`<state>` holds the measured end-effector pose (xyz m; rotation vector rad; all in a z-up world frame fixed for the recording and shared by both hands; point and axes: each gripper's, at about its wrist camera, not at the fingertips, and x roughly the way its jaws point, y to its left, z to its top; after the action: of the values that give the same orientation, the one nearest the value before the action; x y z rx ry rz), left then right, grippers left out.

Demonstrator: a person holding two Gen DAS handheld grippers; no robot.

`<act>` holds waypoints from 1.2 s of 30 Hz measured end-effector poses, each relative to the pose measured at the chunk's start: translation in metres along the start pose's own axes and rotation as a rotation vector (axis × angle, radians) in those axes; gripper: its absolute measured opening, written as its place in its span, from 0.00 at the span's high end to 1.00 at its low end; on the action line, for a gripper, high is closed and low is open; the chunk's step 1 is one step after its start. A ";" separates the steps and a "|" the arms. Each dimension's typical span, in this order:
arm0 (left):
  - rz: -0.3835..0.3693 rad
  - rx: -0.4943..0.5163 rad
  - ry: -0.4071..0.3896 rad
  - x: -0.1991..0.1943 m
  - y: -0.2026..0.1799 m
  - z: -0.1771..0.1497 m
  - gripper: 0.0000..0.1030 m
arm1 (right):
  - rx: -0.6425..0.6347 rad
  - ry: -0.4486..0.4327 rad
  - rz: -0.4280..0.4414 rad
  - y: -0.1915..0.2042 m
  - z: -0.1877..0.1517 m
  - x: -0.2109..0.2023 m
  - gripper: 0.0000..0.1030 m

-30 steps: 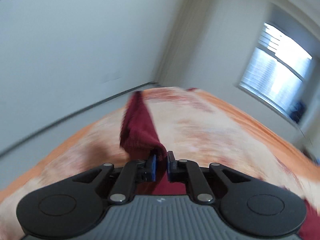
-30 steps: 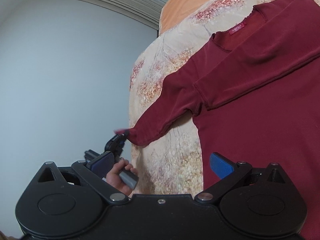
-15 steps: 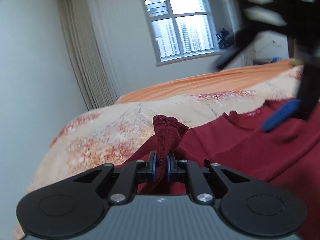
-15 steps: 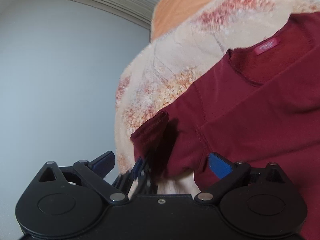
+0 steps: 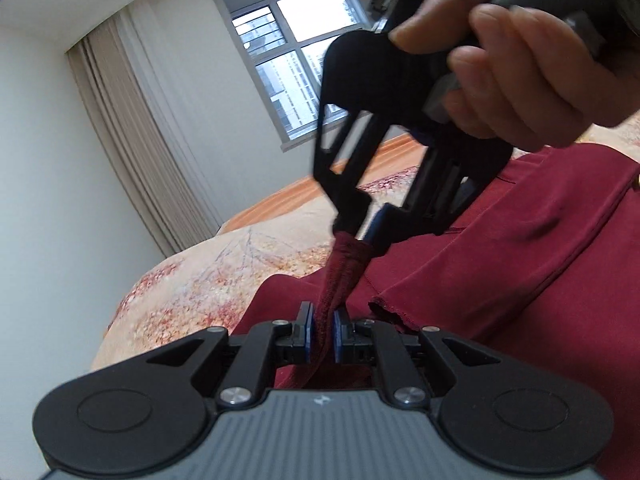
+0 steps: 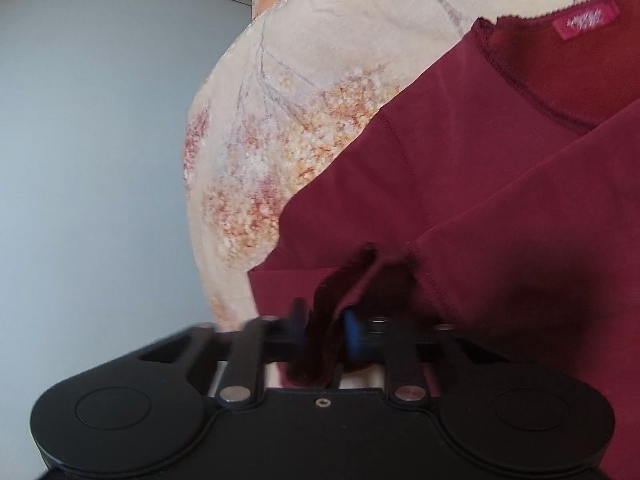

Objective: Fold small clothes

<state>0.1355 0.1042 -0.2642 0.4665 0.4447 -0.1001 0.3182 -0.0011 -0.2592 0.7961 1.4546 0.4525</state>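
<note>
1. In the left wrist view our left gripper [image 5: 323, 334] has its blue pads clamped on the bunched end of a sleeve [image 5: 343, 268] of the dark red long-sleeved knit top [image 5: 520, 264]. The gathered cloth rises from between the pads as a narrow, taut strip.

2. At the far end of that strip our right gripper [image 5: 362, 236] comes down from the upper right, its black fingers pinched on the ribbed cuff — both grippers hold the same sleeve end, close together. The hand [image 5: 516, 60] that carries the right gripper fills the upper right corner, its fingers wrapped round the grey handle.

3. The rest of the top lies spread on the cream bedspread with a rust floral print [image 5: 224, 280], to the right of our grippers. Behind the bed we see a white-framed window [image 5: 288, 76] and a beige pleated curtain [image 5: 144, 140].

4. In the right wrist view the right gripper [image 6: 324, 330] is blurred, and its jaws have just been closing; they now stand together on the dark, bunched cuff [image 6: 332, 304], which sits between the blue pads.

5. Beyond it the top covers the right half of this view — its neckline with a red label [image 6: 585, 21] is at the upper right, and the bedspread shows to the left of the shoulder.
</note>
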 end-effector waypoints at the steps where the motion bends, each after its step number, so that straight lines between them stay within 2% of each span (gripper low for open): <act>1: 0.003 -0.009 0.002 -0.003 0.001 0.000 0.85 | -0.008 -0.002 0.002 -0.001 -0.001 -0.003 0.94; 2: -0.001 -0.024 0.005 -0.003 0.005 -0.001 0.80 | -0.022 -0.009 0.006 -0.002 -0.002 -0.008 0.94; 4: 0.002 -0.054 0.009 -0.007 0.010 0.000 0.62 | -0.047 -0.030 0.018 -0.005 -0.003 -0.020 0.95; 5: -0.001 -0.072 0.010 -0.010 0.014 0.000 0.46 | -0.057 -0.041 0.022 -0.006 -0.003 -0.028 0.95; 6: -0.003 -0.094 0.011 -0.014 0.018 0.000 0.40 | -0.064 -0.054 0.029 -0.008 -0.003 -0.036 0.95; 13: 0.006 -0.287 0.107 -0.045 0.052 0.009 0.37 | -0.122 -0.135 0.076 -0.027 0.007 -0.109 0.95; 20: -0.054 -0.547 0.284 -0.102 0.085 0.027 0.33 | -0.183 -0.177 0.137 -0.073 0.018 -0.170 0.95; 24: -0.004 -0.696 0.353 -0.127 0.100 0.046 0.32 | -0.177 -0.205 0.203 -0.106 0.026 -0.198 0.95; 26: 0.043 -0.726 0.367 -0.137 0.103 0.056 0.30 | -0.174 -0.215 0.227 -0.124 0.030 -0.213 0.95; 29: 0.094 -0.716 0.378 -0.152 0.099 0.071 0.30 | -0.166 -0.238 0.247 -0.153 0.035 -0.235 0.95; 32: 0.115 -0.714 0.387 -0.163 0.090 0.082 0.28 | -0.141 -0.264 0.254 -0.187 0.043 -0.253 0.95; 36: 0.122 -0.695 0.420 -0.161 0.070 0.087 0.28 | -0.096 -0.270 0.205 -0.231 0.055 -0.257 0.95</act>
<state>0.0385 0.1255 -0.0957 -0.1799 0.8200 0.2721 0.3032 -0.3507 -0.2490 0.8965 1.0990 0.5429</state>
